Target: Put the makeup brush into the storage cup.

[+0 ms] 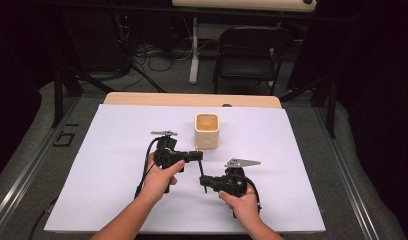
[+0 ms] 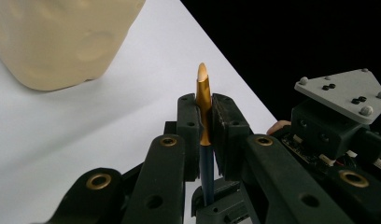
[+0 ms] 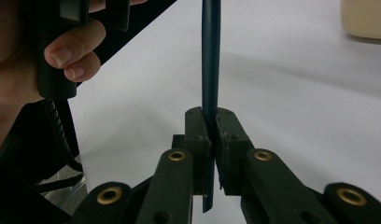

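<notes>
A: Where was the pen [image 2: 203,107]?

B: Held off the white table sheet [image 1: 117,165] between both tools. The left gripper [image 2: 205,116] pinched its gold end, jaws pressed together on the metal section with the tip poking out above. The right gripper [image 3: 210,128] was clamped on the dark barrel further along.

A: How would it handle?

B: Light, stiff and slim, I'd judge, and smooth enough to slide or twist in the pads. The gold end looked like the delicate part, so I'd rather take hold of the barrel near its middle.

A: And the cream cup [image 1: 207,131]?

B: It stood upright just beyond the grippers, mouth open. From the high view its inside looked bare, though the bottom was hard to make out.
</notes>
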Demonstrator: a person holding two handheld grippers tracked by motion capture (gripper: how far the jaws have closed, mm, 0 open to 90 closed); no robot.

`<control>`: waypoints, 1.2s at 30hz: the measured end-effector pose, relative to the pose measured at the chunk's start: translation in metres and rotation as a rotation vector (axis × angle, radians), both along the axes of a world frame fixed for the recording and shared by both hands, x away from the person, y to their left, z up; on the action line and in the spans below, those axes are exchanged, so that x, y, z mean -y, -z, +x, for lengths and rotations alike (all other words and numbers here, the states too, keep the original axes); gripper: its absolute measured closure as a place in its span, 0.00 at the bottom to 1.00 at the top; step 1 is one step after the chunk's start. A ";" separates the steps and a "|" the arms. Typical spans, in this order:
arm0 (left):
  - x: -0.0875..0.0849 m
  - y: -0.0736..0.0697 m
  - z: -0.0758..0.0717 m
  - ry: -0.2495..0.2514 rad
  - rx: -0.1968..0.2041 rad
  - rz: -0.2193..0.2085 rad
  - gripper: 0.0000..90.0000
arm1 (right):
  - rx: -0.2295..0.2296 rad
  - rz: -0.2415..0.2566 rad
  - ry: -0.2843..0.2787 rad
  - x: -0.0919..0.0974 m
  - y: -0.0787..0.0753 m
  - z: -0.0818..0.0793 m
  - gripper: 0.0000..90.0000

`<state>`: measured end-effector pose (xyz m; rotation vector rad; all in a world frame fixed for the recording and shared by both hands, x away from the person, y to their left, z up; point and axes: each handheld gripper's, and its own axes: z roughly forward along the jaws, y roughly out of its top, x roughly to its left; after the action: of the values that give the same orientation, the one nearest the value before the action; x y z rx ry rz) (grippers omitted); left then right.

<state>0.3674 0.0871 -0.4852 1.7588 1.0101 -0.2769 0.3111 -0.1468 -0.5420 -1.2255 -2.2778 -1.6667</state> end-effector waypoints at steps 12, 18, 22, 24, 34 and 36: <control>0.001 -0.001 -0.001 0.003 0.006 0.000 0.93 | 0.001 -0.006 0.019 0.001 -0.001 0.000 0.82; 0.000 -0.001 -0.001 -0.004 0.008 0.000 0.93 | 0.012 -0.026 0.034 0.001 -0.002 0.000 0.67; -0.001 -0.002 -0.001 -0.006 0.011 -0.002 0.93 | 0.021 -0.040 0.036 -0.001 -0.002 -0.001 0.65; -0.001 -0.002 -0.001 -0.008 0.014 -0.001 0.93 | 0.025 -0.045 0.039 -0.001 -0.003 -0.001 0.64; -0.001 -0.012 -0.005 -0.031 0.107 0.049 0.93 | 0.049 -0.075 0.052 0.001 -0.004 -0.001 0.60; 0.000 -0.015 -0.005 -0.034 0.134 0.068 0.93 | 0.054 -0.082 0.056 0.002 -0.004 -0.001 0.60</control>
<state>0.3620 0.0873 -0.4703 1.7943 0.9615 -0.1023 0.3100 -0.1488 -0.5375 -1.2878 -2.3872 -1.6594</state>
